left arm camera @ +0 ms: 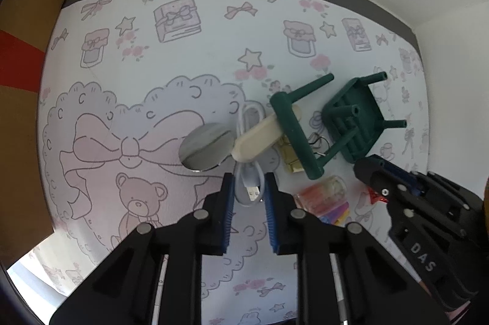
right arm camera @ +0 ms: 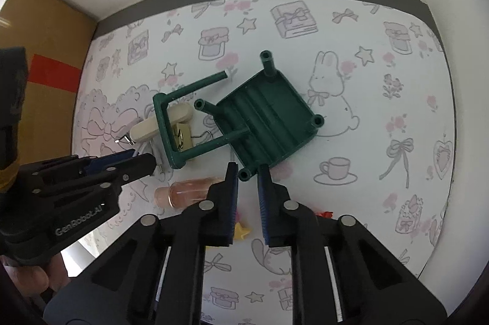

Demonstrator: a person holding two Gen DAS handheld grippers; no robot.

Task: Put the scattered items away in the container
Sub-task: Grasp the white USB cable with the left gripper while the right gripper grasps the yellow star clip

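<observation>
Over patterned mat: L fingers (left arm camera: 249, 193) clamp white cable (left arm camera: 248, 187); R fingers (right arm camera: 247, 182) clamp green chair leg (right arm camera: 245, 174).

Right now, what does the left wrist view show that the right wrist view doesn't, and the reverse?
Only the left wrist view: the white cable with its USB plug between the pads of the left gripper, and the face of the round mirror. Only the right wrist view: a leg of the green stool between the pads of the right gripper, and the rabbit print. Both: the stool, beige stick, pink bottle and cardboard box.
</observation>
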